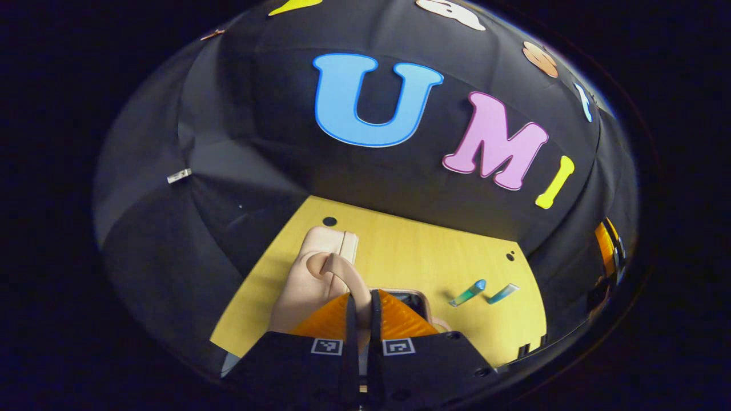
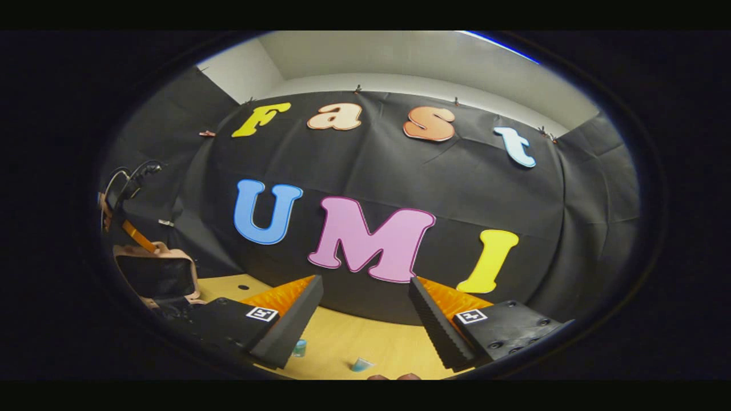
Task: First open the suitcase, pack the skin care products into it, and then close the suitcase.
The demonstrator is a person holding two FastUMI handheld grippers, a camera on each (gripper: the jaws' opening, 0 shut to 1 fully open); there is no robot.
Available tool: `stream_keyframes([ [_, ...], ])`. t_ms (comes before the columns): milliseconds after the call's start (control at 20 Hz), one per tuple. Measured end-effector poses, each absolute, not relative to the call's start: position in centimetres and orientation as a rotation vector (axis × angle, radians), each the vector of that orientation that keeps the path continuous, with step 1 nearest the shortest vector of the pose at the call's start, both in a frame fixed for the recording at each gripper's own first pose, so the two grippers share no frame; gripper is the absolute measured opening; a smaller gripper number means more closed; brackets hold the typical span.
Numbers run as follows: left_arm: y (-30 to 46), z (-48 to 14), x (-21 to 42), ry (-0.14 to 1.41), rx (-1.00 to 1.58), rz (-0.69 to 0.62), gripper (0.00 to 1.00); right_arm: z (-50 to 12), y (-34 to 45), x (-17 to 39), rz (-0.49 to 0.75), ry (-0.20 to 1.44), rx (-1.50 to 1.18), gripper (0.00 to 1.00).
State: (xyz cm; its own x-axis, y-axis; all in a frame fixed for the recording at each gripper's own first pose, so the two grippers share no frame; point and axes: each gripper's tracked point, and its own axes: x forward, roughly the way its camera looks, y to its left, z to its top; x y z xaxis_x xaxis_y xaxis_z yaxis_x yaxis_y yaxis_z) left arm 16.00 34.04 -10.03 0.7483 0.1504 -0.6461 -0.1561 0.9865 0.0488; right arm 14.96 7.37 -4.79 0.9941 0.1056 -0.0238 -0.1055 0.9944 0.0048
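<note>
A beige suitcase (image 1: 302, 285) lies on the yellow table (image 1: 400, 251), right in front of my left gripper (image 1: 361, 299). That gripper is shut on the suitcase's beige handle (image 1: 336, 264), which loops up between the fingers. Two teal skin care tubes (image 1: 468, 293) (image 1: 503, 293) lie on the table to the right of the case. In the right gripper view the suitcase (image 2: 154, 274) shows a black inside, with its lid lifted and the other gripper (image 2: 130, 191) above it. My right gripper (image 2: 362, 319) stands open over the table. The two tubes (image 2: 299, 347) (image 2: 361, 364) lie below and between its fingers.
Black cloth walls close in the table's far and side edges. Small dark holes (image 1: 329, 221) mark the tabletop near the back. Bare yellow table (image 2: 365, 342) stretches between the suitcase and the tubes.
</note>
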Motion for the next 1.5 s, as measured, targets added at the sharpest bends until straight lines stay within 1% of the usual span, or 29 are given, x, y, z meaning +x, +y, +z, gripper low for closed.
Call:
stream_keyframes([
  [250,48.5,-13.3,16.1,0.795,0.193,0.338,0.1,-6.4,8.2,14.0,0.064,0.088,-0.002,0.95],
  [400,53.2,-17.1,16.8,0.837,0.119,0.351,0.1,-8.7,8.4,13.8,0.023,0.185,0.035,0.96],
  [550,57.3,-22.1,17.0,0.885,0.021,0.382,0.1,-10.0,8.5,13.7,-0.027,0.238,0.055,0.96],
  [650,59.4,-25.4,16.9,0.928,-0.021,0.41,0.1,-11.6,8.9,13.3,-0.053,0.286,0.066,0.96],
  [800,60.0,-28.9,16.2,0.981,0.002,0.444,0.11,-13.0,9.5,12.6,-0.085,0.339,0.115,0.96],
  [900,60.0,-30.8,16.1,1.004,-0.005,0.443,0.16,-14.0,9.4,12.1,-0.113,0.367,0.134,0.96],
  [1000,60.6,-31.4,16.2,1.018,-0.001,0.453,0.18,-14.8,9.4,11.6,-0.13,0.396,0.154,0.96],
  [1100,61.1,-31.7,16.1,1.016,0.003,0.475,0.22,-15.0,8.9,11.5,-0.148,0.396,0.155,0.96],
  [1150,60.8,-31.6,16.3,1.011,-0.003,0.466,0.3,-15.0,8.6,11.3,-0.157,0.391,0.139,0.96],
  [1200,60.7,-31.4,16.3,1.006,0.003,0.458,0.29,-15.1,8.4,11.3,-0.163,0.388,0.122,0.96],
  [1350,60.1,-30.0,17.1,0.945,0.033,0.438,0.75,-16.0,8.3,10.8,-0.161,0.398,0.102,0.96],
  [1400,59.4,-29.4,17.4,0.912,0.035,0.435,0.81,-16.0,8.4,10.8,-0.158,0.394,0.099,0.96],
  [1450,58.1,-28.6,17.5,0.883,0.03,0.427,1.0,-15.8,8.4,10.7,-0.155,0.374,0.086,0.96],
  [1500,56.4,-27.9,17.4,0.858,0.026,0.405,0.99,-15.8,8.2,10.8,-0.158,0.345,0.052,0.96],
])
